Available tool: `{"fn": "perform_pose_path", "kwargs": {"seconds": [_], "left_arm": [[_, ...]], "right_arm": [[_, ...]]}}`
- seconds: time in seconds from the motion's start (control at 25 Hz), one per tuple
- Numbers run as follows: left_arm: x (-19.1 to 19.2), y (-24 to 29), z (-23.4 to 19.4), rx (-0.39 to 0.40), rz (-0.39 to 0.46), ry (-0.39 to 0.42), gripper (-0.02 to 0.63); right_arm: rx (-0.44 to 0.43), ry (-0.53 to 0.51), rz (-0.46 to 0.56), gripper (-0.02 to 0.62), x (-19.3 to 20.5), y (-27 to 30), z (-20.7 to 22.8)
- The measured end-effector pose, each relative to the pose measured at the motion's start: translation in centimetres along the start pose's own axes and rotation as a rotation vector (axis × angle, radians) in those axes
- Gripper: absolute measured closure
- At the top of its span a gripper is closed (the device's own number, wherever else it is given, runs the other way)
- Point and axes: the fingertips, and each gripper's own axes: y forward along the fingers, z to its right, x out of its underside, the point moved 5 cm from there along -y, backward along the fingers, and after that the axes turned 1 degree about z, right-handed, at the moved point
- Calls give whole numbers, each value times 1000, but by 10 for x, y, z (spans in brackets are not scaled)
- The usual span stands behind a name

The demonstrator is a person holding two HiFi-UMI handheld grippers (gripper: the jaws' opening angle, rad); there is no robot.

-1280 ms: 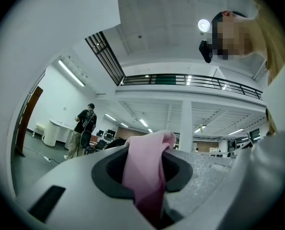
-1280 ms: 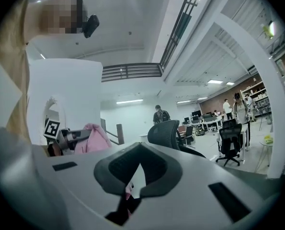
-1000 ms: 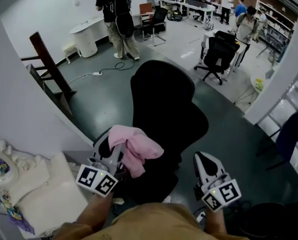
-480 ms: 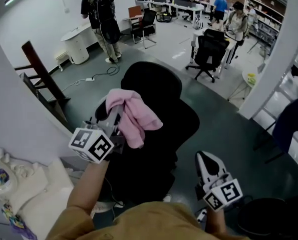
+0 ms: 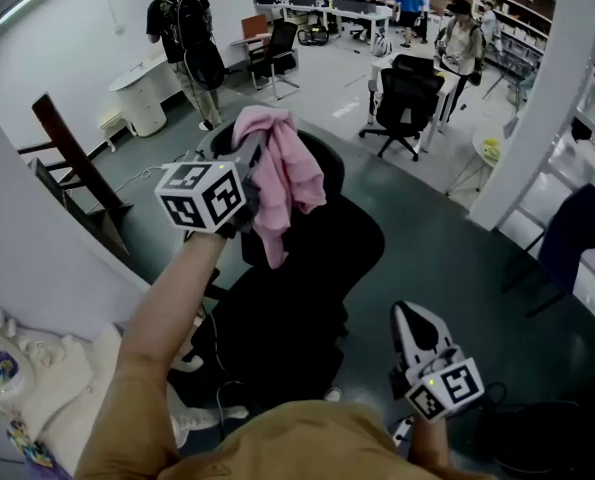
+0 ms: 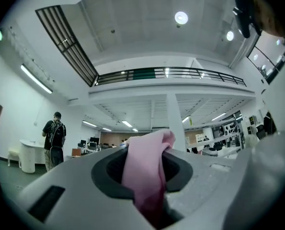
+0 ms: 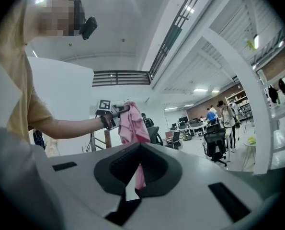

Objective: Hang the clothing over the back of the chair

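A pink garment [image 5: 285,173] hangs bunched from my left gripper [image 5: 260,140], which is shut on it and held high with the arm stretched forward. The cloth dangles in front of the top of the black office chair's back [image 5: 327,253], apart from the seat below. In the left gripper view the pink garment [image 6: 143,174] fills the gap between the jaws. My right gripper [image 5: 409,320] stays low at the right of the chair, jaws together and holding nothing. In the right gripper view the pink garment [image 7: 132,123] and the left gripper [image 7: 116,110] show beyond the right gripper [image 7: 138,150].
A second black chair [image 5: 407,93] stands farther back. A person with a backpack [image 5: 182,38] stands at the far left, others by desks at the back. Dark wooden rails [image 5: 72,153] lean at left, a white column [image 5: 542,98] rises at right, a blue chair [image 5: 577,238] beside it.
My left gripper has risen and moved forward with the pink garment, from just above the seat to the top of the chair's back. The right gripper has hardly shifted.
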Motion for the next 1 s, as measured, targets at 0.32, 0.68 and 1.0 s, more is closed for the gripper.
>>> {"fn": "perform_pose_path", "kwargs": {"seconds": [0.32,0.68,1.0], "left_arm": [[-13,69,-10,-20,-56,39,523],[-31,141,13,10,-87,104,522],[0,195,6,-4,-260,212,514]], "right_arm": [[43,5,24,591,-4,-14,24],[94,6,39,591,-8,-17,49],[145,20,42,591,-5,-22,66]]}}
